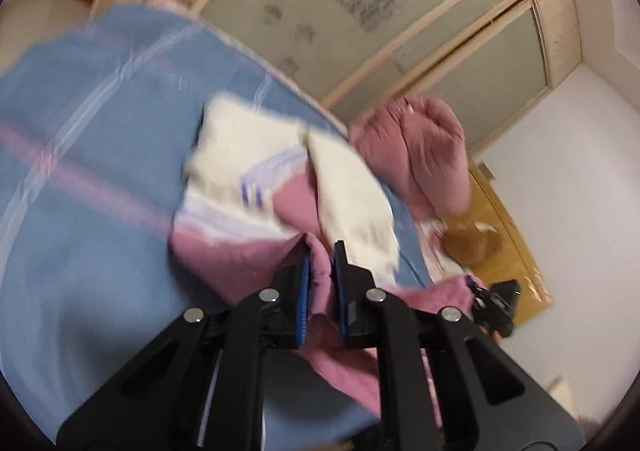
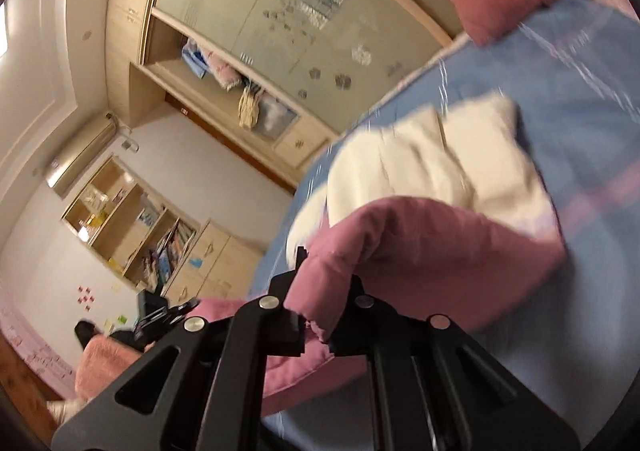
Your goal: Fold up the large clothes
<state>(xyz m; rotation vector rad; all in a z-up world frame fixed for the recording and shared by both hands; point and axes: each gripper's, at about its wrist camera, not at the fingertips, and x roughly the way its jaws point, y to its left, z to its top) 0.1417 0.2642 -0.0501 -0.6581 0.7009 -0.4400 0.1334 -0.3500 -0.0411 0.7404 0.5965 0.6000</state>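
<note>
Clamped between the blue-padded fingers of the black left gripper (image 1: 320, 275): a fold of the soft pink quilted garment with cream panels (image 1: 248, 247), lying mid-way across the blue striped bed cover (image 1: 80, 123); likewise pinched in the black right gripper (image 2: 324, 291), another edge of that garment, bunched and lifted. Probably light, limp and puffy, apt to sag and slide, so best held at hems or corners, well apart. One garment, two grippers, one pink crumpled duvet (image 1: 424, 155) toward the bed's far edge.
</note>
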